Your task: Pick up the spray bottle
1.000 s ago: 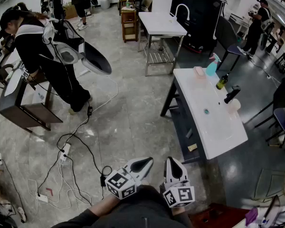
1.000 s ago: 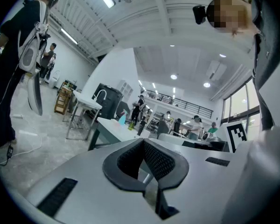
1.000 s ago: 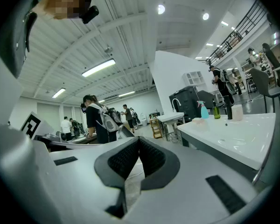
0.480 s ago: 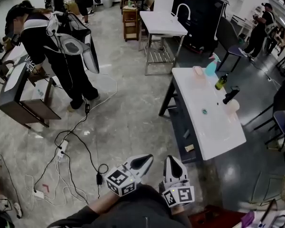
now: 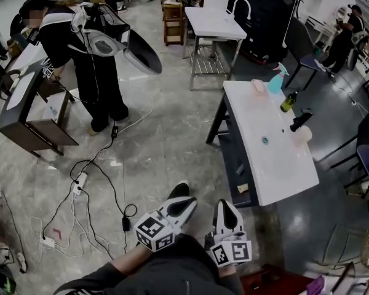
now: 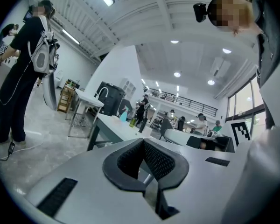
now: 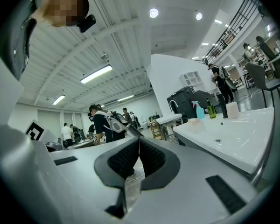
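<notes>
Compared with a second ago, the bystander [image 5: 80, 60] at ten o'clock has shifted up-frame, while the left gripper [image 5: 183, 203] and right gripper [image 5: 225, 206] hang at six o'clock, both closed and empty. Arriving with jaws still shut could topple the spray bottle [image 5: 275, 80] or bump the green bottle [image 5: 288, 102] beside it. It stands upright at one o'clock on the counter's [image 5: 258, 183] far end, teal-bodied with a pinkish trigger head.
</notes>
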Demonstrator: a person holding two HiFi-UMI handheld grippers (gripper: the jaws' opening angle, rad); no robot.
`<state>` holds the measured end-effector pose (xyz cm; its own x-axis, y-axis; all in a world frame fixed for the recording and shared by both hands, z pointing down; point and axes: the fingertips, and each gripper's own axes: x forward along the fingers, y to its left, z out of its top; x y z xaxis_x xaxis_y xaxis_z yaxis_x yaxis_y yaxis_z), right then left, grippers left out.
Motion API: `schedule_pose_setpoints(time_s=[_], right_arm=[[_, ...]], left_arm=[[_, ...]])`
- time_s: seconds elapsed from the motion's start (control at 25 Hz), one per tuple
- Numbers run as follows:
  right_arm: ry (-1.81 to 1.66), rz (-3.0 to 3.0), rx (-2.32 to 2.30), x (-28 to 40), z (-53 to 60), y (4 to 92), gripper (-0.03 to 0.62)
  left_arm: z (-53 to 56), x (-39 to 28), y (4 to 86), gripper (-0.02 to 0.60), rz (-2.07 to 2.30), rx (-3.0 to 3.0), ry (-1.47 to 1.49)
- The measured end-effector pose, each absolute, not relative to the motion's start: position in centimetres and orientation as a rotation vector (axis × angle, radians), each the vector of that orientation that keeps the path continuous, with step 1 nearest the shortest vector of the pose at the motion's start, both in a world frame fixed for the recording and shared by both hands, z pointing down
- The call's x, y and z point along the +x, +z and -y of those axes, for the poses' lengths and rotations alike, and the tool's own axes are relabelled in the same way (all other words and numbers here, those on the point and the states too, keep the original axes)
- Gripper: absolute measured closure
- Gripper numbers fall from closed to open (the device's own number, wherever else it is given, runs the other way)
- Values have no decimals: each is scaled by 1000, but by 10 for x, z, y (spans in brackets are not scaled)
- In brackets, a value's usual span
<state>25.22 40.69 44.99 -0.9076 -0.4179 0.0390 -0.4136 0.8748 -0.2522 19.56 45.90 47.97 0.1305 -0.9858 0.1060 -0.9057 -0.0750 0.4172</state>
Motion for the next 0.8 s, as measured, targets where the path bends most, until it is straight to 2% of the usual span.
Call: schedule_pose_setpoints(time_s=[0.8], right_arm=[[-417,-3042,-714,236,-349,462,586]], left_arm=[[-392,181,491,575,1760,2056,-259]])
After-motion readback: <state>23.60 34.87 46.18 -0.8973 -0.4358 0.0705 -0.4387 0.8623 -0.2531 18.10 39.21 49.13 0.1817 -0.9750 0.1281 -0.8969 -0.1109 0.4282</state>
